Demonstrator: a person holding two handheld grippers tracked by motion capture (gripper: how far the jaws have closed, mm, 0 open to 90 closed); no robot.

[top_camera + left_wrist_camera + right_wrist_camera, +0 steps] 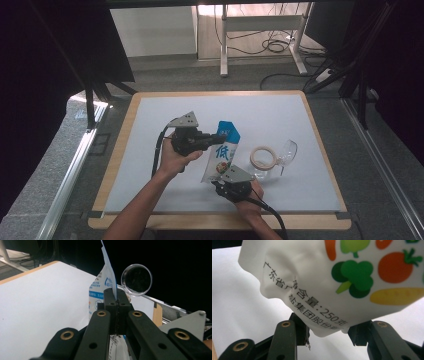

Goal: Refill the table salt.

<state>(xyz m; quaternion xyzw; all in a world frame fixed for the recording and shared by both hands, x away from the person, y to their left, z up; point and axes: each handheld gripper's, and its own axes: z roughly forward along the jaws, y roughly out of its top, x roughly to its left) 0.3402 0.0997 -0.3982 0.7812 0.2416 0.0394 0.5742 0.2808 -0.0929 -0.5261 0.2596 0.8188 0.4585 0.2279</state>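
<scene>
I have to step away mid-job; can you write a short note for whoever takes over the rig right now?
Left hand-held gripper: shut on the top edge of the pouch, holding it up over the white table.
Right hand-held gripper: jaws apart around the pouch's bottom corner; whether the pads press yet is unclear.
Glass jar lies on its side to the right, mouth toward the pouch.
Done: pouch lifted. Pouch looks unopened.
Left, probably: grip the bottom corner, open the pouch, deal with the jar.

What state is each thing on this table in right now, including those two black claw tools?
Pouch: held upright off the table, sealed as far as shows.
Left gripper: shut on the pouch's upper edge.
Right gripper: open, pouch's bottom corner between its jaws.
Glass jar: lying on its side, open.
Tape roll: lying flat.
</scene>
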